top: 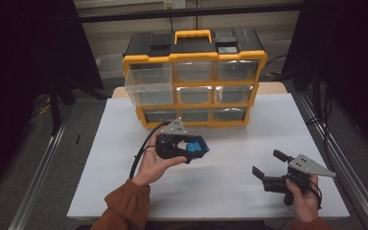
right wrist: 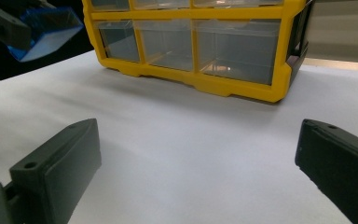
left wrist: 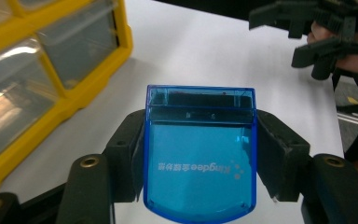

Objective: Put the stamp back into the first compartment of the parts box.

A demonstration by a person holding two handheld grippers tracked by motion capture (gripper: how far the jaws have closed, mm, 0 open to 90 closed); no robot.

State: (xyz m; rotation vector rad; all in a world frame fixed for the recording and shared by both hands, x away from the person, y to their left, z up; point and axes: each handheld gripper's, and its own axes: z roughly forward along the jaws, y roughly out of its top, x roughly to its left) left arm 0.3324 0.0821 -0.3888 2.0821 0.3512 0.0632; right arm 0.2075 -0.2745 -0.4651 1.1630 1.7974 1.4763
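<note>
A blue plastic box (left wrist: 199, 149) was held between the jaws of the left gripper (top: 184, 148), clamped on both of its sides and lifted above the white tabletop (top: 230, 163), just in front of the yellow drawer organizer (top: 194, 79). The organizer's top left drawer (top: 148, 84) was seen pulled out. The right gripper (top: 268, 171) was kept low over the tabletop, well apart from the box, with its jaws spread wide and nothing between them.
</note>
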